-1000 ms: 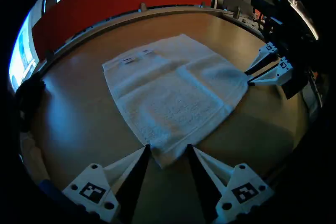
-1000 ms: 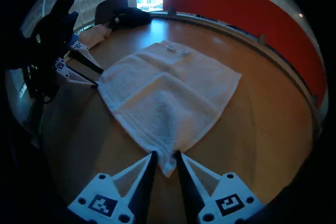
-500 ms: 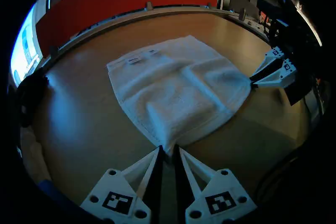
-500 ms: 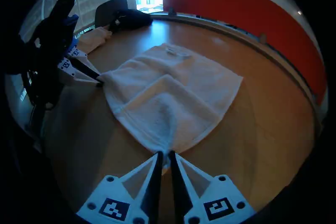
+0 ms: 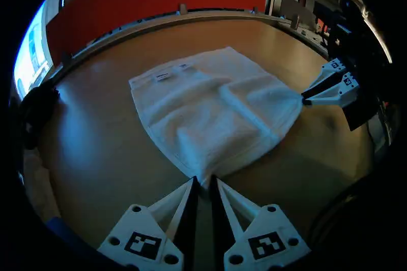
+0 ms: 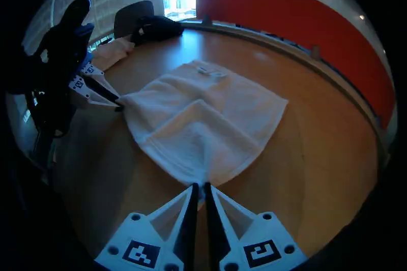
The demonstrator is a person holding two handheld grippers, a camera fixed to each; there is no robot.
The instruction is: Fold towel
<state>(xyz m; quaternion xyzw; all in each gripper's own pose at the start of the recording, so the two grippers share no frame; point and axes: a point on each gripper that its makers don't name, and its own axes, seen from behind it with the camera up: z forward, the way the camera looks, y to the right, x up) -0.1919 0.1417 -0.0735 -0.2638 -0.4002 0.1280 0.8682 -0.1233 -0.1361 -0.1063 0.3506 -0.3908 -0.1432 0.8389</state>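
Open a second ago, both claws have since closed; the left claw (image 5: 203,188) pinches one corner of the white towel (image 5: 213,111), the right claw (image 6: 200,193) another; the towel lies rumpled on the wooden counter (image 5: 96,139).

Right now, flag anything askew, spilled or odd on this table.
Nothing spilled or damaged. The towel is rumpled, with a ridge running toward the left gripper, shut on one corner; the right gripper is shut on another.
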